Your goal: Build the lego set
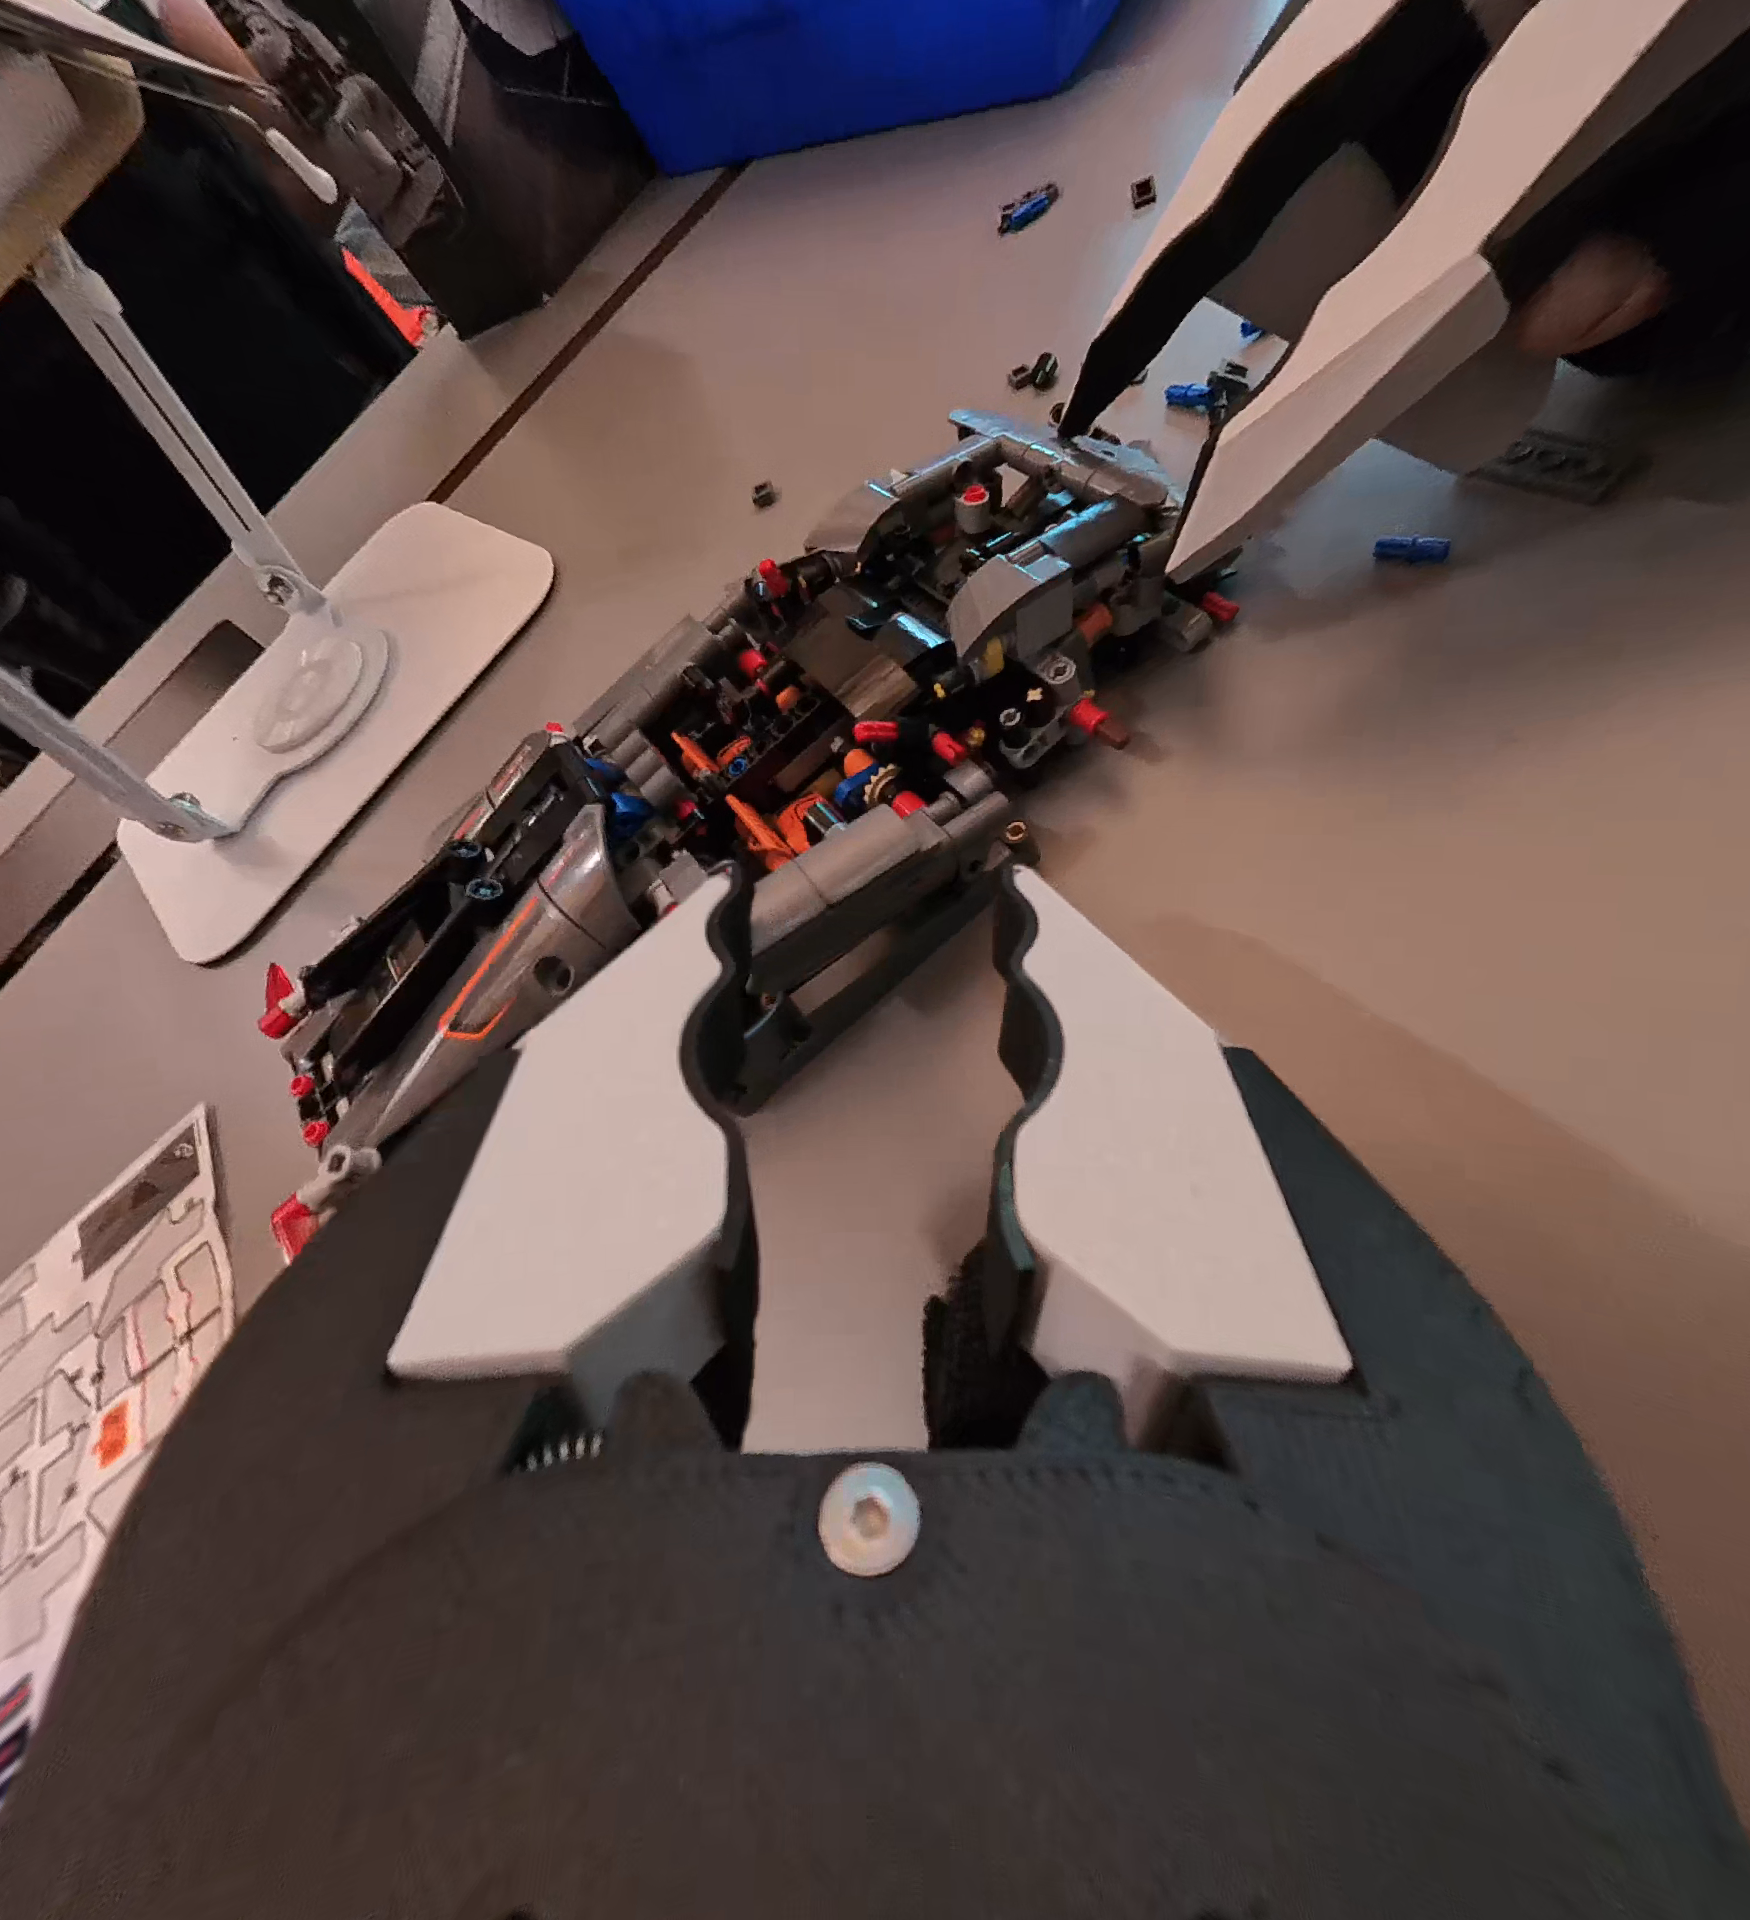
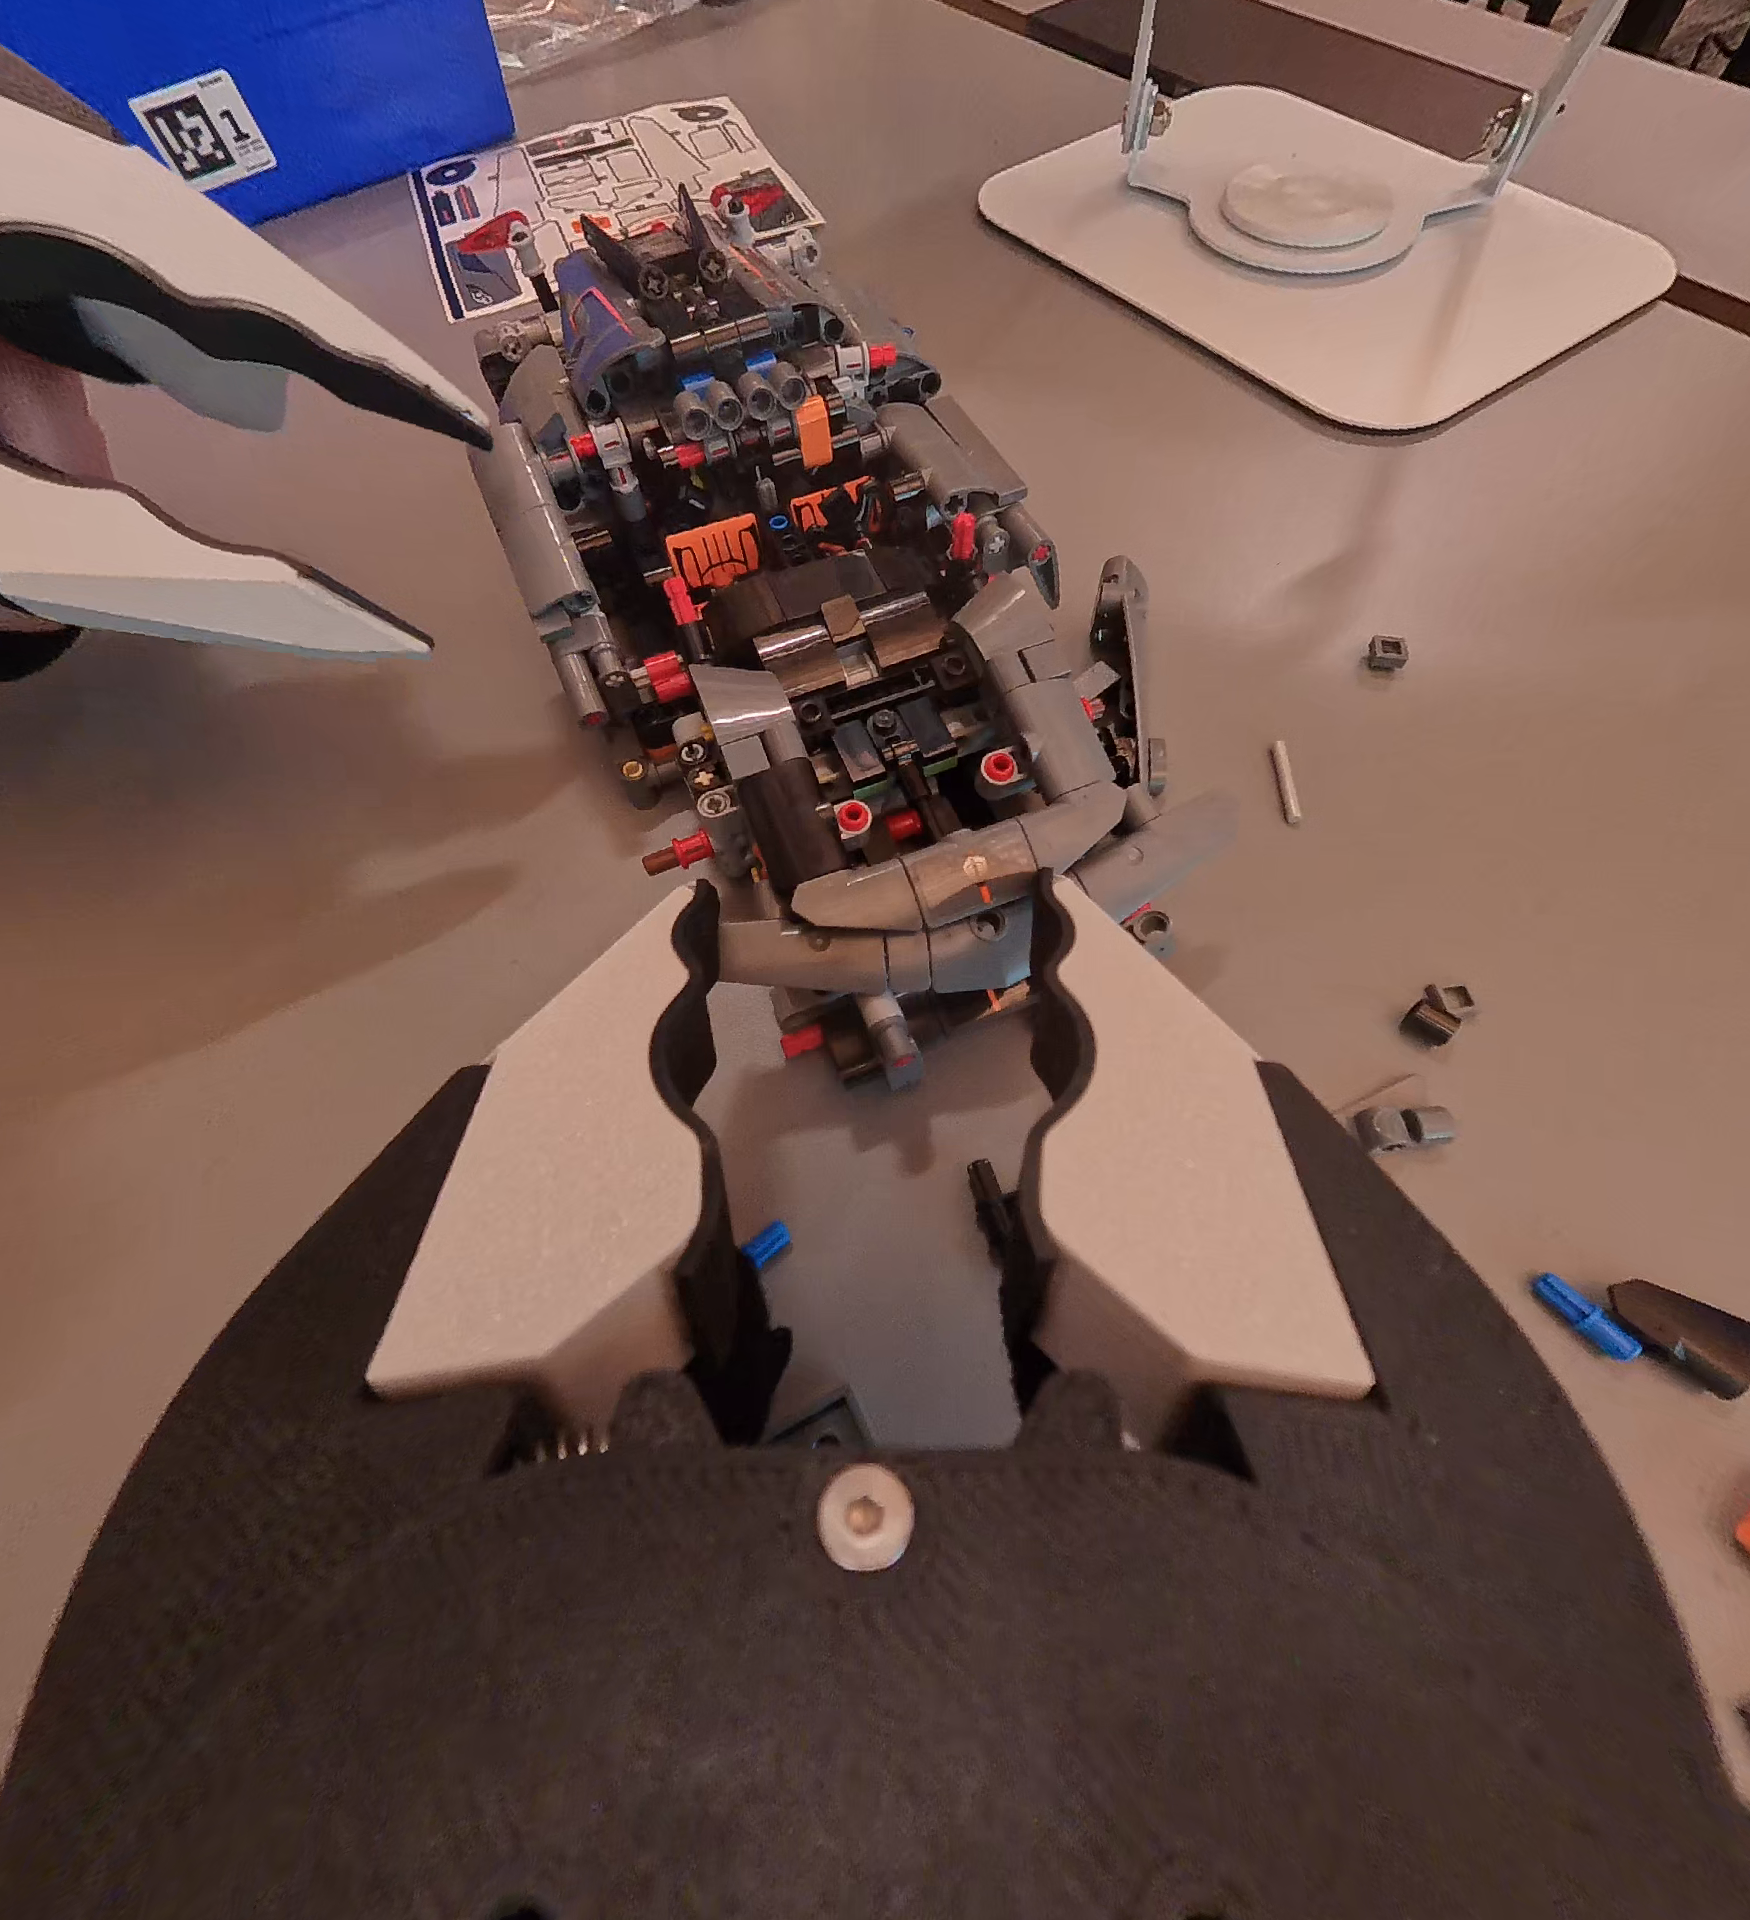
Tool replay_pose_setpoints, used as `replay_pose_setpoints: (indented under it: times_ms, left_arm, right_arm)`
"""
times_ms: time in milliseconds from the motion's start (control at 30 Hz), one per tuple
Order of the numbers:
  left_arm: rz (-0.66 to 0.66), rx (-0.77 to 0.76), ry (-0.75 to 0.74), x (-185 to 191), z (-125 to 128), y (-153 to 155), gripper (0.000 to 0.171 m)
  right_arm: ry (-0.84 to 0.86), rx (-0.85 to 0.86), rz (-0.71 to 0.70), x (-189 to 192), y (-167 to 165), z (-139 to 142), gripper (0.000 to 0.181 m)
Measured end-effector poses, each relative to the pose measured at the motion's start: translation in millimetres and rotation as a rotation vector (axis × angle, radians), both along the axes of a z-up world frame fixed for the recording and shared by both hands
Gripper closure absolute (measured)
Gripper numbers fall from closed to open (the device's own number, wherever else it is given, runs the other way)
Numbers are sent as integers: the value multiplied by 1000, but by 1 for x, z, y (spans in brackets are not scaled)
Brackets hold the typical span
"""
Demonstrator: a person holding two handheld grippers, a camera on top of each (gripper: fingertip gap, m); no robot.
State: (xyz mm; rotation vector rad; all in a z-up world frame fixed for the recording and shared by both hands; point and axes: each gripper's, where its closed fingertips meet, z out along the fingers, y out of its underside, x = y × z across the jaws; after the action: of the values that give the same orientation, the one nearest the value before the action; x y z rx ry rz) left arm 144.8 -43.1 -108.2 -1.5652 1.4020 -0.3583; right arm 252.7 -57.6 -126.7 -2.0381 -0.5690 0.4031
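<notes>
Meanwhile, on the grey table [image 2: 227, 831], the left gripper [image 1: 871, 914] straddles the lego car [image 2: 798, 582] at its flank and the right gripper [image 2: 871, 925] its nose, both spread open, apparently steadying it for assembly.

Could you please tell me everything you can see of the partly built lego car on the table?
The lego car is a long, low, unfinished model lying flat on the grey table. Curved grey panels line its sides and nose; the open middle shows black beams, red and blue pins and orange seats. It has no wheels that I can see. The tail, with black fins and red tips, partly rests on a sticker sheet. The right gripper brackets the nose, fingers open; the left gripper brackets a side panel, also open.
</notes>
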Motion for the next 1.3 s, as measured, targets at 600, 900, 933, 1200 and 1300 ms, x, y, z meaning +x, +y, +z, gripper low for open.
replay_pose_setpoints:
  times_ms: [600,900,933,1200,1300]
  left_arm:
    - [21,17,84,-3,-8,1,133]
    - [50,53,110,-7,-12,16,122]
    - [48,54,115,-7,-12,15,120]
    - [0,12,67,-13,-8,10,124]
    - [-40,28,11,-24,5,14,128]
  right_arm:
    - [1,3,4,0,-1,0,122]
    - [6,1,5,0,-1,1,122]
    - [6,1,5,0,-1,1,122]
    - [-98,155,-60,7,-3,25,130]
    - [-171,213,19,-24,-9,44,140]
